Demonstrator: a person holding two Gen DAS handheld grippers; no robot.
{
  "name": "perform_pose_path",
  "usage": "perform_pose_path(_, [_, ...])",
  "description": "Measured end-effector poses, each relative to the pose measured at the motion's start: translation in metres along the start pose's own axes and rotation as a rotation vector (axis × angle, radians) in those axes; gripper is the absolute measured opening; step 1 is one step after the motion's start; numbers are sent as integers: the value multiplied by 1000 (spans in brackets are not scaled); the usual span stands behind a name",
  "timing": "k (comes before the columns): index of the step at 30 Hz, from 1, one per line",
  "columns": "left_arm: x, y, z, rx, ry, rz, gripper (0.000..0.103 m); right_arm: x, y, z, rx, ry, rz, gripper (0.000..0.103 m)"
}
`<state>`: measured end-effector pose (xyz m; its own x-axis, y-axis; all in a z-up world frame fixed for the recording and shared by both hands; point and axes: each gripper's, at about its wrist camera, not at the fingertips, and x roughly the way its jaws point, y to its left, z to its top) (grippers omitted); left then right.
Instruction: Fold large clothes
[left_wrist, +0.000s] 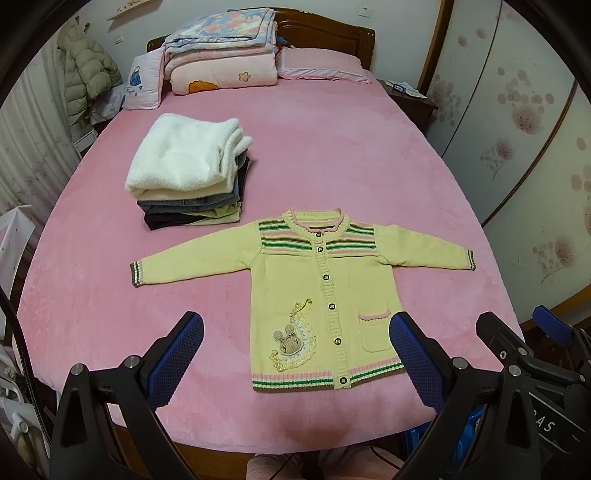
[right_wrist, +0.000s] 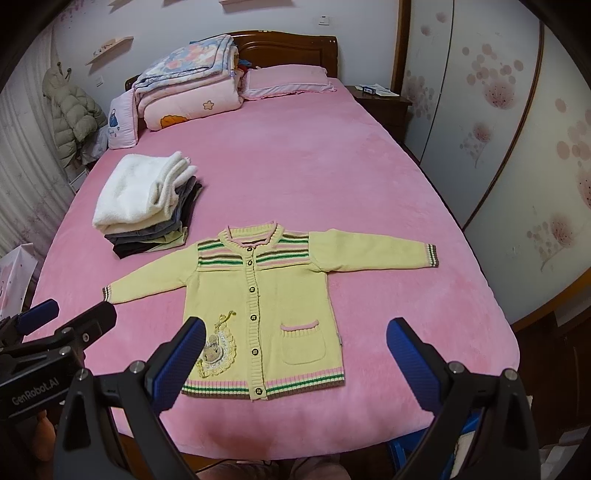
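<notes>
Beyond both spread grippers, left (left_wrist: 295, 354) and right (right_wrist: 295, 360), cardigan (left_wrist: 314, 291) lies flat, untouched

Cardigan (left_wrist: 295, 280): yellow, buttoned, flat on pink bed (left_wrist: 332, 166), sleeves spread.
Folded stack (left_wrist: 188, 177): beyond left sleeve, white fleece topmost.
Left gripper (left_wrist: 295, 354): jaws wide, nothing between.

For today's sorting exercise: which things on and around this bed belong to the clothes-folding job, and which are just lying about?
Part of the job:
yellow cardigan, spread flat
stack of folded clothes
left claw and right claw, both open

Just lying about:
folded quilts
pink pillow
puffer jacket
nightstand
</notes>
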<state>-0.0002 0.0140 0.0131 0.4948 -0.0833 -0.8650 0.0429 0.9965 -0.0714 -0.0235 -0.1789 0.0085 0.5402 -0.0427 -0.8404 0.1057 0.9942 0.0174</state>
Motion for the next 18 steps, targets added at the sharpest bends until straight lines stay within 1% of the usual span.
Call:
perform_pose_path(7, [2,6,4,24,-4,-22,100,-4,9,-1,16,-14,-33,99])
perform_pose_path(14, [5,15,8,66,-3,-26,100,-6,20,-3,44,-16,-60,99])
perform_pose_path(18, [6,20,8,77,2,-41,101,-7,26,-7,65,-14,-67,99])
